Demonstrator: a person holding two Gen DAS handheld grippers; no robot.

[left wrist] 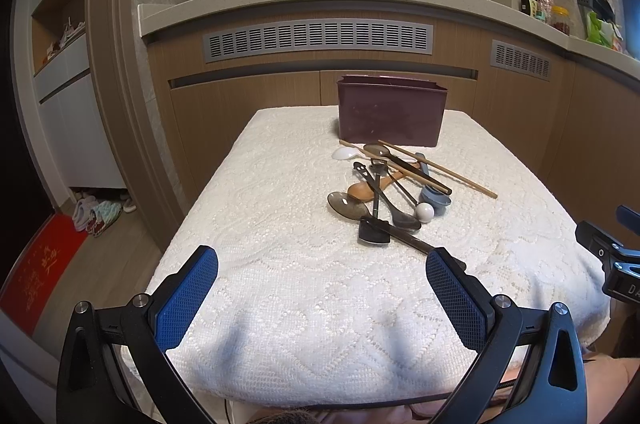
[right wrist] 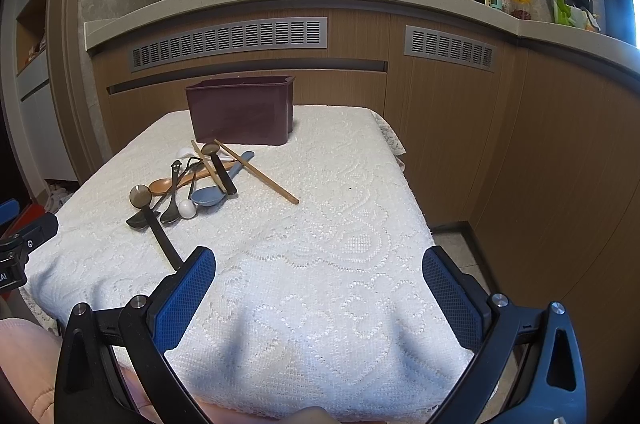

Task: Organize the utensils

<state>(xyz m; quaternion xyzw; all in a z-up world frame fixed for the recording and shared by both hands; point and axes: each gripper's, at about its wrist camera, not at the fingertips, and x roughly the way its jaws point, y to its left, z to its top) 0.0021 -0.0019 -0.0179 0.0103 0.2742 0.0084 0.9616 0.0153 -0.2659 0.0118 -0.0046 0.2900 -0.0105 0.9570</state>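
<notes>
With both my left tool [left wrist: 322, 298] and right tool [right wrist: 319, 298] spread wide and empty, I'd peel one chopstick [left wrist: 438, 169] off the utensil pile [left wrist: 390, 191] beside the maroon bin [left wrist: 390, 111] first.

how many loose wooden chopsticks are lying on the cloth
2. One long chopstick slants off the pile's right edge toward the open cloth; the other chopstick lies across the pile's middle, beside the black-handled spoon. More may be hidden under the pile.
</notes>
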